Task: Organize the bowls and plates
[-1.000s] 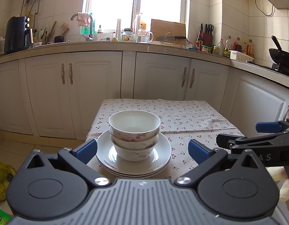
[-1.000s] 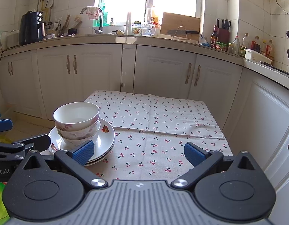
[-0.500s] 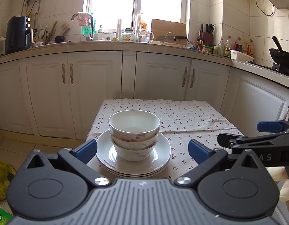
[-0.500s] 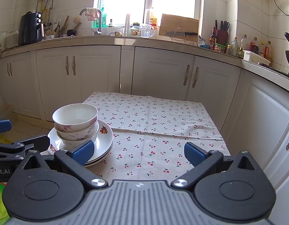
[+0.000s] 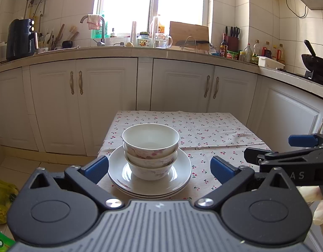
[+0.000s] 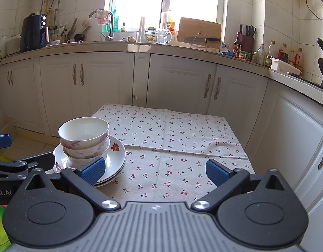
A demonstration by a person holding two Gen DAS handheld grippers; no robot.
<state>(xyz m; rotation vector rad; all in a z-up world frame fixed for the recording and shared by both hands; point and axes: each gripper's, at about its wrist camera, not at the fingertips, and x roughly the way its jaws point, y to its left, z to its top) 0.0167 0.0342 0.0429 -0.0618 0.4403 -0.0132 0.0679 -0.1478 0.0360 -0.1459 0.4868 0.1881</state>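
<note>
Bowls point(image 5: 151, 149) sit nested, three by my count, on a stack of plates point(image 5: 149, 180) at the near left part of the worktop point(image 5: 213, 134), which is covered in a cherry-print cloth. Stack looks upright and centred on the plates; the top bowl appears empty.

Left to right across the room:
- Far left, floor level: yellow-green bag point(image 5: 1, 197), partly hidden.
- Left tongs point(image 5: 159, 167): spread wide, blue pads either side of the plate stack but short of it, holding nothing. They hover just in front of the crockery, not touching it.
- Plates and bowls: from the right wrist view the pile point(image 6: 88, 147) sits close to the left edge of the cloth, with a small fruit motif showing on a plate rim.
- Middle and right of the worktop: bare cloth, one fold line across it, no other crockery in sight.
- Right tongs point(image 6: 156, 171): also spread wide and empty, pointed at the bare cloth, well apart from the stack.
- Far right: a gloved hand point(image 5: 316, 205) behind the right tool, only partly in view.

Judgement on progress: stacking looks finished. All visible pieces are gathered in one pile, bowls on plates, nothing loose left to collect. What may remain is moving the pile somewhere, or simply withdrawing. If it is lifted, the nested bowls could slide on the glazed plates.
</note>
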